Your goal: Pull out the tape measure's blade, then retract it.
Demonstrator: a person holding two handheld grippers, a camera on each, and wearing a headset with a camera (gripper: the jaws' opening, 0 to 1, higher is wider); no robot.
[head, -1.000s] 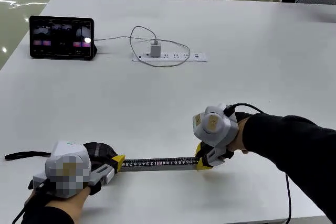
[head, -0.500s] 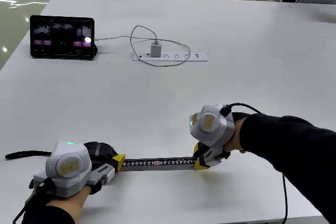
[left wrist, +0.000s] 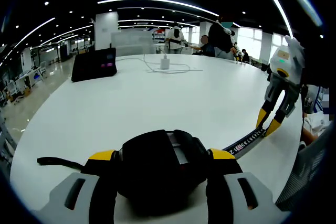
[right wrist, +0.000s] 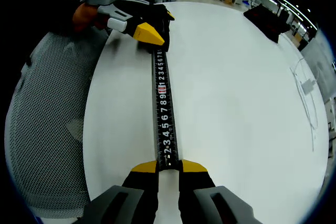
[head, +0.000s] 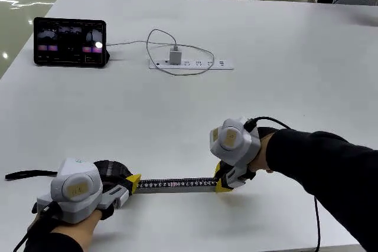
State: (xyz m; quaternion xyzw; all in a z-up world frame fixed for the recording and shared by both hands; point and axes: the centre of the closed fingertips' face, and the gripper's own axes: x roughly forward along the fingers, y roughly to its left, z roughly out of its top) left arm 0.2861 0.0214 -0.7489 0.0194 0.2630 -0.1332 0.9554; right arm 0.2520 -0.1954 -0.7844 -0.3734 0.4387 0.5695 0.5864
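Near the front edge of the smooth white table, the left gripper clamps the tape measure, a rounded black case, between its yellow-tipped jaws. A thin black strap trails from the case across the tabletop. The flat black blade, printed with white numbers, stretches straight to the right gripper, whose wedge-shaped yellow tips pinch its end.

Bright overhead light, fisheye-warped edges
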